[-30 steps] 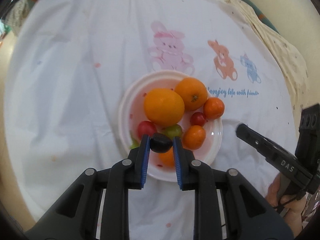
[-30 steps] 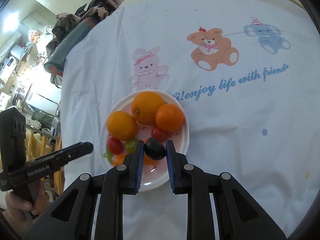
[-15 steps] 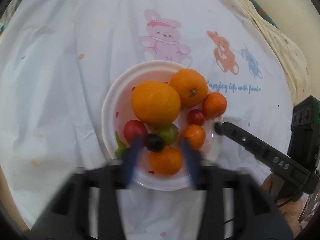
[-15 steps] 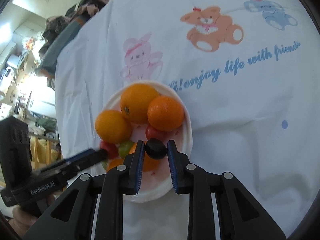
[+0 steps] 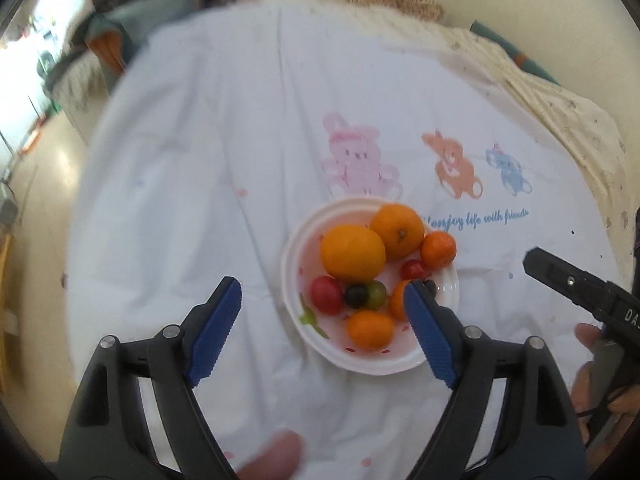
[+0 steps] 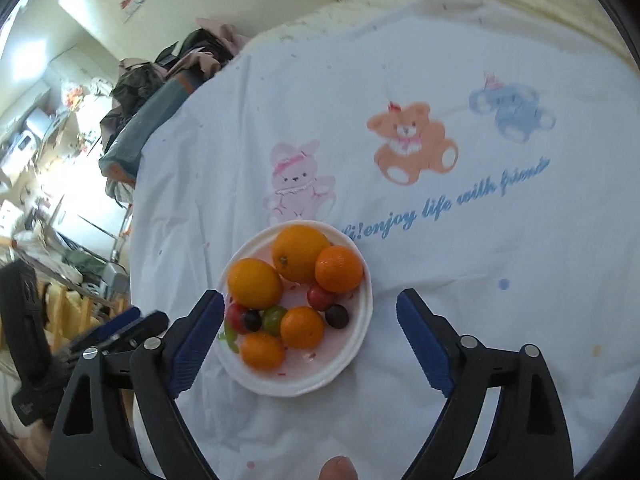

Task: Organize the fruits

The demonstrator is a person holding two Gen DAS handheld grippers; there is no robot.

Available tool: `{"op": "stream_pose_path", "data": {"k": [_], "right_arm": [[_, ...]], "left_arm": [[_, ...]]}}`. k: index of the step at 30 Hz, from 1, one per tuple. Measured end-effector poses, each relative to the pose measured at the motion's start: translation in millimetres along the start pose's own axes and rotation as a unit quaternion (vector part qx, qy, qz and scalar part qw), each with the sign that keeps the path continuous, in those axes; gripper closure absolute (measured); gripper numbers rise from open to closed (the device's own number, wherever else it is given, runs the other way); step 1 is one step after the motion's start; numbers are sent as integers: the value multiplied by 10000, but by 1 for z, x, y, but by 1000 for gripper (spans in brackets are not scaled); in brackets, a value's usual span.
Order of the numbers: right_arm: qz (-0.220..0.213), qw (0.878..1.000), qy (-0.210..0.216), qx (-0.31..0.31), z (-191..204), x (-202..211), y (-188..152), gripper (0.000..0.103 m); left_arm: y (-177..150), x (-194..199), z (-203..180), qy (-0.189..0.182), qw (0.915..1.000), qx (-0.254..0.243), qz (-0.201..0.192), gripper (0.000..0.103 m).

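Note:
A white plate [image 5: 294,248] [image 6: 362,320] on the white printed cloth holds several oranges, red tomatoes, a green fruit and two dark grapes. One dark grape [image 5: 356,295] [image 6: 252,320] lies by the green fruit [image 5: 376,294]. The other dark grape [image 6: 337,316] lies near the plate's right side. My left gripper [image 5: 322,316] is open and empty, raised in front of the plate. My right gripper [image 6: 310,328] is open and empty, also above the plate's near side. Each gripper shows in the other's view, the right one [image 5: 568,282] and the left one [image 6: 120,330].
The cloth [image 5: 224,168] carries bunny and bear prints [image 6: 408,140] and blue lettering. Piled clothes and a cushion [image 6: 160,120] lie past the far left edge. A beige quilt [image 5: 560,92] runs along the right side.
Both grippers have opened and let their dark grapes fall onto the plate. Both have pulled back and up from the plate.

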State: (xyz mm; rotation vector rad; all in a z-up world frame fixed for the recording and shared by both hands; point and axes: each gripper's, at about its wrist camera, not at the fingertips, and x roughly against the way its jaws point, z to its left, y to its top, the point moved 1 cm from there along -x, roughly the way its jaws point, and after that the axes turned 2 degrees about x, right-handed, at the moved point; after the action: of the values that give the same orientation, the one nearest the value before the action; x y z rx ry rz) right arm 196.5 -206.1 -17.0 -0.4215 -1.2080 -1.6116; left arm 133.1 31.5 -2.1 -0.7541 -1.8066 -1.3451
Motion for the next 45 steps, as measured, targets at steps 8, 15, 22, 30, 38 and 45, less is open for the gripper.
{"op": "stream_pose_path", "data": {"k": [8,15,22,30,38,45], "right_arm": [[-218,9988,-313,321,24,46,-29,9],[-558,9950,-586,586,38,70,-63,2],[-907,9876,-862,949,53,78,-89,0],[-1089,9841,-987,996,55,72,-100,0],[-1054,9867,-997,732,42,65,-95,0],[-1034,9856,-1096,767,42,64,-95,0]], "left_arm": [[-25,57,10,89,9983,-40,-573,21],[-62,78,10,135,9980,-136,-595,5],[-82,88,5,256,9951,-377,-882,0],[-80,74,5,122,9953,-249,-931,0],[-77,67,2,122,9953,-276,-916,0],[-78,64,4,116,9963,-210,-830,0]]}}
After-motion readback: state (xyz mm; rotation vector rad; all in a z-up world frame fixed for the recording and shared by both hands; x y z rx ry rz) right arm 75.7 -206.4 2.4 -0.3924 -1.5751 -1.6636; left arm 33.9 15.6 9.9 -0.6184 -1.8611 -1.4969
